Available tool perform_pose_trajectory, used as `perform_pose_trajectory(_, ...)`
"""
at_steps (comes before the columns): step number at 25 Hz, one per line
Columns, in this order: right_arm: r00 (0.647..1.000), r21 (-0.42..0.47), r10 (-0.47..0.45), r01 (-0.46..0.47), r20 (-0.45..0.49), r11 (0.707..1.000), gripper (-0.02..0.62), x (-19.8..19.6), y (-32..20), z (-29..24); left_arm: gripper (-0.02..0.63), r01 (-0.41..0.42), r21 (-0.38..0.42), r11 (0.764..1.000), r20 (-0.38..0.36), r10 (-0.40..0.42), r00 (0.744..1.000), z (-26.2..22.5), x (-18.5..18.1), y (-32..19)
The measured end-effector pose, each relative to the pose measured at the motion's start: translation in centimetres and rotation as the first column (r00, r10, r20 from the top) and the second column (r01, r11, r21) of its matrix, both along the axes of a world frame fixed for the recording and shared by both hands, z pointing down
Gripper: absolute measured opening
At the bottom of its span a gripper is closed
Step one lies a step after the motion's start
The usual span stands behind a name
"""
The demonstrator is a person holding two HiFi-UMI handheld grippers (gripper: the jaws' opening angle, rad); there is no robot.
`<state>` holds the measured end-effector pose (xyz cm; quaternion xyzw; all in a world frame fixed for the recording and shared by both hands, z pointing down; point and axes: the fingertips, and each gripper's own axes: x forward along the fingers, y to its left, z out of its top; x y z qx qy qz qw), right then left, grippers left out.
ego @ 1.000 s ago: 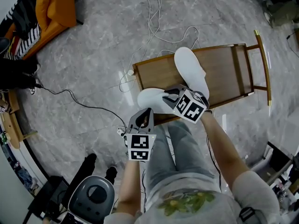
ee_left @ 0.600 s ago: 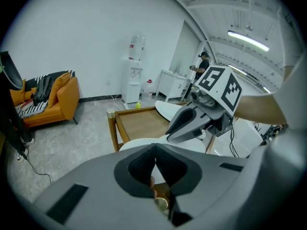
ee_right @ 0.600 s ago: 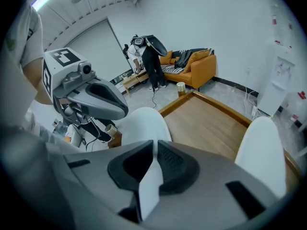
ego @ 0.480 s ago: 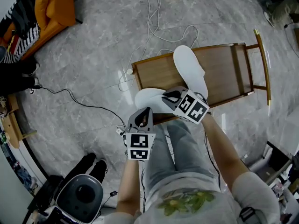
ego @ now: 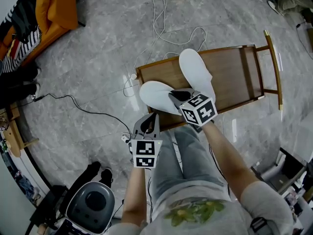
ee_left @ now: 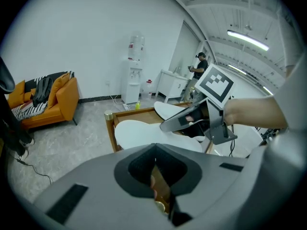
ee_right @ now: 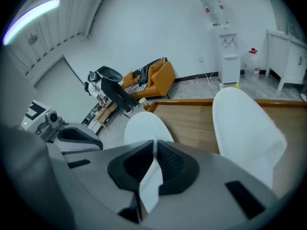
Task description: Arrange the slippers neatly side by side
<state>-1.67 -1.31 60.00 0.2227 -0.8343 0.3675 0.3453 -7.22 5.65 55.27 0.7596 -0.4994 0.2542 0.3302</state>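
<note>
Two white slippers lie on a low wooden table (ego: 234, 72). The far slipper (ego: 195, 72) points away from me, right of the other one. The near slipper (ego: 154, 94) lies slantwise at the table's front left corner. My right gripper (ego: 176, 97) is shut on that slipper's rim; its jaws have just been closing, and white fabric shows pinched between the pads (ee_right: 152, 176). In the right gripper view the held slipper (ee_right: 143, 126) is left of the far slipper (ee_right: 244, 123). My left gripper (ego: 149, 121) hangs shut in front of the table with nothing in it.
White cables (ego: 164, 31) trail over the grey marble floor behind the table. An orange sofa (ego: 58, 6) stands at the far left, a wheeled grey machine (ego: 90, 207) near my left side. A water dispenser (ee_left: 133, 68) stands by the wall.
The right gripper has rolled and shifted slightly up and left, taking the near slipper's heel with it; the slipper now lies a little farther onto the table. The left gripper has stayed still.
</note>
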Motion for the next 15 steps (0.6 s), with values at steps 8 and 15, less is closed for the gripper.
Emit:
perform_pose_trajectory(8, 0.984, -0.023, 0.176, -0.176, 0.019, 0.984, 0.029, 0.7, -1.7, 0.1, 0.015, -0.01, -0.005, 1.0, 0.0, 0.01, 1.0, 0.5, 0.4, 0.0)
perform_pose_trajectory(15, 0.941, -0.071, 0.337, -0.335, 0.02, 0.94, 0.029, 1.5, -2.9, 0.3, 0.015, -0.008, -0.011, 1.0, 0.0, 0.008, 1.0, 0.6, 0.2, -0.1)
